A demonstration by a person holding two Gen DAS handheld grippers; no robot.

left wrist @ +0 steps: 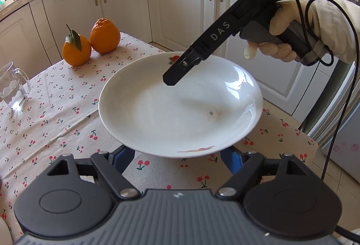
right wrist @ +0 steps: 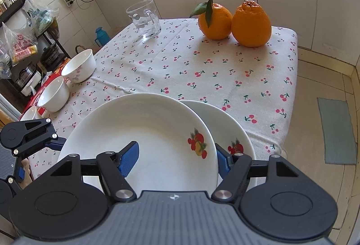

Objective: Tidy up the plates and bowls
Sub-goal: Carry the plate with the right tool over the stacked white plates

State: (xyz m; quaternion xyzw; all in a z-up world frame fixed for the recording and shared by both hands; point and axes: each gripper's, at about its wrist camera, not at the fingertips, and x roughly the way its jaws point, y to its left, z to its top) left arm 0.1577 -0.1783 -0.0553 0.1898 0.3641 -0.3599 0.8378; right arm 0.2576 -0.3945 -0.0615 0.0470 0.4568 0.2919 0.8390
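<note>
Right jaws part-open (unclamped); straddling top plate (right wrist: pixel 146 128).

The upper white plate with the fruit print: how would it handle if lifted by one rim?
The upper plate shows sharp glossy highlights, so it is probably slippery in a grip. It looks like stiff glazed ceramic, likely to chip against the lower plate it overlaps. Wide and shallow, it may tip when held at one edge.

Third bowl (right wrist: pixel 30 112) half hidden
</note>
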